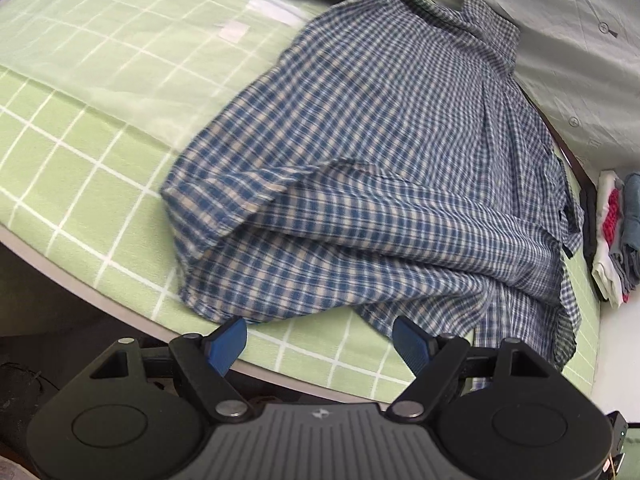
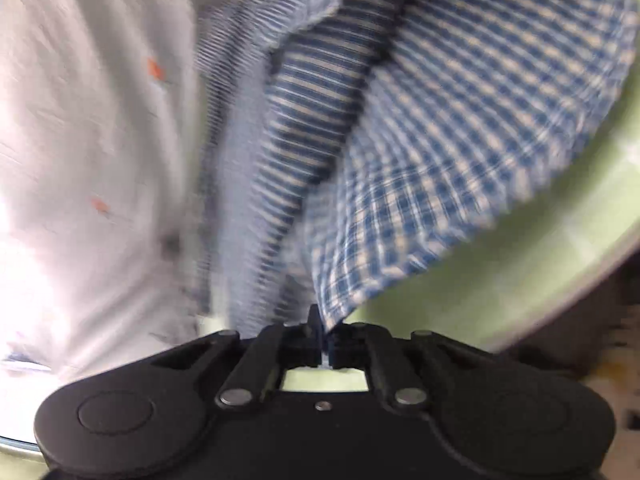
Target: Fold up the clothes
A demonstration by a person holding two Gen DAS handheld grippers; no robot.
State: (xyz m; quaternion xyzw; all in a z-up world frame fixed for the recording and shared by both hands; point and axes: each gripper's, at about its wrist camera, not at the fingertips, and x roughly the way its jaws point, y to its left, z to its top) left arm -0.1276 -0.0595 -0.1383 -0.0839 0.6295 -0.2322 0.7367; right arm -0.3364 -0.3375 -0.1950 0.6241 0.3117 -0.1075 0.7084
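I have the checked shirt (image 1: 380,152) lying rumpled on the green grid sheet (image 1: 80,152), its collar at the far end beside a pale grey cloth (image 1: 560,32) and its hem bunched toward me at the near edge of the bed. My right hand-held gripper (image 2: 322,344) is closed tight on an edge of the shirt, the fabric rising straight from between its tips; I judge I hold it so to draw that side across for a fold, though the view is blurred and I cannot tell which edge it is. My left hand-held gripper (image 1: 320,340) hangs just short of the shirt's hem, tips spread wide with nothing between them, likely ready to take a second corner. There is no basket or bin; beyond the shirt's right side a small stack of folded clothes (image 1: 616,236) stands off the bed.
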